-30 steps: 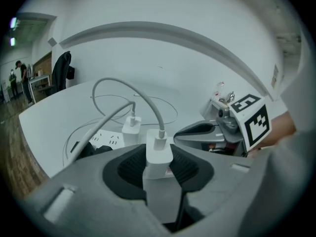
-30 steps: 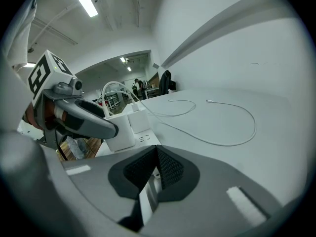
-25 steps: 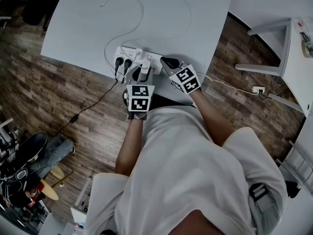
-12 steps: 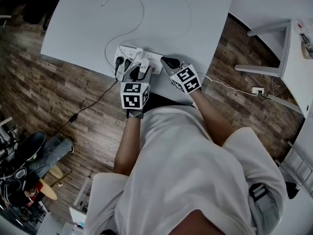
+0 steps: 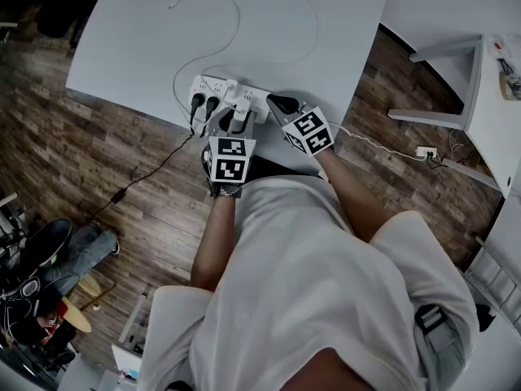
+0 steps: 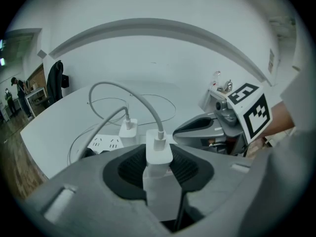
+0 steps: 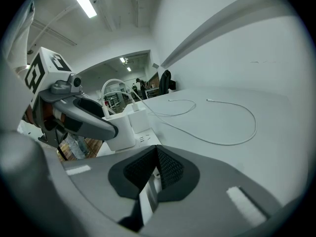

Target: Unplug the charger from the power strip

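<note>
A white power strip (image 5: 256, 98) lies near the white table's front edge, with two black plugs (image 5: 203, 104) at its left end. My left gripper (image 5: 234, 119) is shut on a white charger (image 5: 242, 107) that stands at the strip. In the left gripper view the charger (image 6: 158, 154) fills the gap between the black pads, its white cable (image 6: 143, 105) arching up. A second white charger (image 6: 129, 131) stands behind it on the strip (image 6: 105, 143). My right gripper (image 5: 274, 101) rests at the strip's right end, its tips (image 7: 157, 149) together, with a white sliver showing behind them.
Thin white cables (image 5: 236, 31) loop across the table (image 5: 342, 23). A black cord (image 5: 155, 173) hangs from the strip to the wood floor. Another white table (image 5: 488, 96) stands at the right, with a floor socket (image 5: 425, 150) beside it. A person's legs (image 5: 77, 251) are at lower left.
The left gripper's marker cube wobbled slightly left and back. Its hold on the charger and the right gripper look unchanged.
</note>
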Available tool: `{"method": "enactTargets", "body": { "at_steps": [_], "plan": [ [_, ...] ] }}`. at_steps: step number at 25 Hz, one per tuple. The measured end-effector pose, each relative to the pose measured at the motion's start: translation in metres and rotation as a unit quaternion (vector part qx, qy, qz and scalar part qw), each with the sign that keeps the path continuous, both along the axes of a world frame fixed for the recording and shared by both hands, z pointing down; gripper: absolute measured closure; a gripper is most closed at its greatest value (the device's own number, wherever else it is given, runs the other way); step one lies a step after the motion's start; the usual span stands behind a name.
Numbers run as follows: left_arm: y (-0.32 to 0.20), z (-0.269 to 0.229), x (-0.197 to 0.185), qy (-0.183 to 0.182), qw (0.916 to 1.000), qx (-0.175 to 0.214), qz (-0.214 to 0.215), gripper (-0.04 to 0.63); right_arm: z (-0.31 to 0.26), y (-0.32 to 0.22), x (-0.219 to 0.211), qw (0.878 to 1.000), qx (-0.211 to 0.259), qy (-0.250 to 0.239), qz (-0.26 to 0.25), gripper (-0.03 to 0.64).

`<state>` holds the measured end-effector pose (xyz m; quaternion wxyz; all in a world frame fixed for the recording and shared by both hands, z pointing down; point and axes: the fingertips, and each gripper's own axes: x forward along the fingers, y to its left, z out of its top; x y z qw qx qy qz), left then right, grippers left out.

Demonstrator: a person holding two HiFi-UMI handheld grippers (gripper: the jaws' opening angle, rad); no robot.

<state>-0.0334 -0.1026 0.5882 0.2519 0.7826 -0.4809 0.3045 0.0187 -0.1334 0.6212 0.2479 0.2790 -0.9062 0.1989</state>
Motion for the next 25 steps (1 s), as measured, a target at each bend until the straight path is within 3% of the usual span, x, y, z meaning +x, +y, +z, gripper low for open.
{"method": "enactTargets", "body": {
  "at_steps": [5, 8, 15, 22, 25],
  "plan": [
    [-0.0020, -0.0013, -0.0041, 0.059, 0.9979, -0.010, -0.026, 0.449, 0.0000, 0.0000, -0.0006, 1.000, 0.001, 0.000, 0.000, 0.615],
    [-0.0029, -0.0016, -0.0055, 0.077, 0.9963, -0.014, -0.034, 0.448, 0.0003, -0.0006, -0.0005, 1.000, 0.002, 0.000, 0.000, 0.615],
    [-0.0013, -0.0021, -0.0007, -0.005, 1.0000, 0.004, 0.007, 0.451, 0.0001, -0.0006, -0.0008, 1.000, 0.004, 0.000, 0.000, 0.615],
    [-0.0027, -0.0023, -0.0045, 0.064, 0.9975, -0.018, -0.027, 0.449, 0.0003, 0.0005, 0.0004, 1.000, 0.004, -0.002, 0.001, 0.615],
    [-0.0035, -0.0020, -0.0048, 0.055, 0.9981, -0.020, -0.019, 0.449, 0.0006, 0.0000, -0.0003, 1.000, 0.005, -0.002, 0.001, 0.615]
  ]
}}
